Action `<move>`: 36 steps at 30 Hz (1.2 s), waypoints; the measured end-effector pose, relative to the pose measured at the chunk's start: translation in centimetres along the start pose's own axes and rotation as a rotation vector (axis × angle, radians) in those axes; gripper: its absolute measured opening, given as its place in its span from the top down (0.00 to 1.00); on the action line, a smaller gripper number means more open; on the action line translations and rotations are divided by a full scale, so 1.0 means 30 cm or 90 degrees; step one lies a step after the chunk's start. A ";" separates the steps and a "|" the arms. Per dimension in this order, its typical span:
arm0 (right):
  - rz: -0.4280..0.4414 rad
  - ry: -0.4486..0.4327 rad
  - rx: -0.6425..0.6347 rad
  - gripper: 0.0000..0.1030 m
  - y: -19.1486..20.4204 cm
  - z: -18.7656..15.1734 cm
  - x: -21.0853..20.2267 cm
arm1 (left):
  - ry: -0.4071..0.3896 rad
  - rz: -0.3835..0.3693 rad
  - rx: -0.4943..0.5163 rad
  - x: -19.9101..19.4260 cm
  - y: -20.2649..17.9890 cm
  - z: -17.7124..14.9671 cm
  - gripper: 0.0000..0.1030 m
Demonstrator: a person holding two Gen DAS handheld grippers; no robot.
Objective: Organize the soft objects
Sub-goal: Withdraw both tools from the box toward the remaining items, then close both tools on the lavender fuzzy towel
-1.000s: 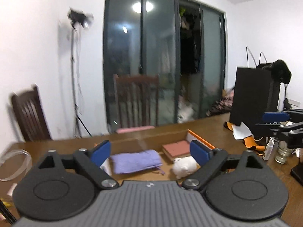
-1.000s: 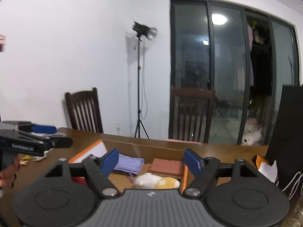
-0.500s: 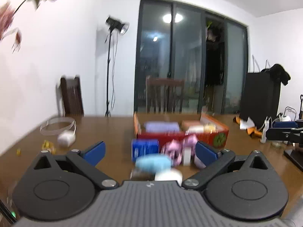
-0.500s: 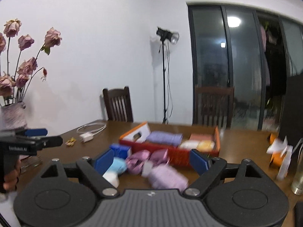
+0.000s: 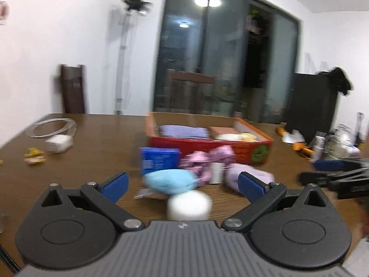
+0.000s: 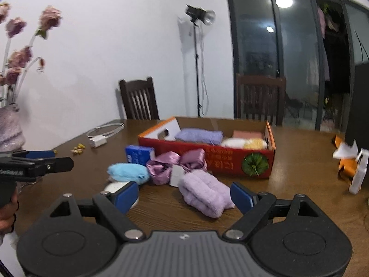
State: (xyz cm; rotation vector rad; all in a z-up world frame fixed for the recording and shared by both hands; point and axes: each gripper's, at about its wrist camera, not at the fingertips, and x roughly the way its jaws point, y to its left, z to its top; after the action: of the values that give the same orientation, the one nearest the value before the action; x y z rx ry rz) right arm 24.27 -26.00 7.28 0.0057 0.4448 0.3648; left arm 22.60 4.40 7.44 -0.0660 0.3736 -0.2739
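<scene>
A: Soft objects, 4 loose on the table [image 6: 299, 152] before the red box's [image 6: 207, 154] near wall: lilac roll [image 6: 205, 194], blue pouf [image 6: 129, 173], satin bow [image 6: 175, 164], white ball [image 5: 189, 205].

B: Grippers?

A: Left gripper [image 5: 182, 182] and right gripper [image 6: 184, 194] both gape wide, having just been opening, empty.

B: Handling?

A: Probably light and squashy. I'd pinch the lilac roll across its middle; the satin looks slippery.

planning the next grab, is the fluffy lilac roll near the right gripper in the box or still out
Out. The lilac roll lies on the table in front of the red box, untouched.
</scene>
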 end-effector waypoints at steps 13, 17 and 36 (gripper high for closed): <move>-0.076 0.122 0.071 0.49 -0.181 -0.078 0.313 | 0.117 -0.124 -0.033 0.450 -0.165 0.047 0.33; -0.082 0.099 0.094 0.48 -0.249 -0.047 0.303 | 0.147 -0.141 -0.045 0.526 -0.176 0.030 0.33; 0.058 0.100 0.209 0.77 -0.310 -0.053 0.378 | 0.235 -0.180 -0.203 0.595 -0.144 -0.027 0.72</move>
State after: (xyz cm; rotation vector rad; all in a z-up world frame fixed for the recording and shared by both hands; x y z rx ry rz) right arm 36.30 -30.89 0.30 0.3187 0.6573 0.3792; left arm 37.17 -4.70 0.93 -0.3872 0.7753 -0.5075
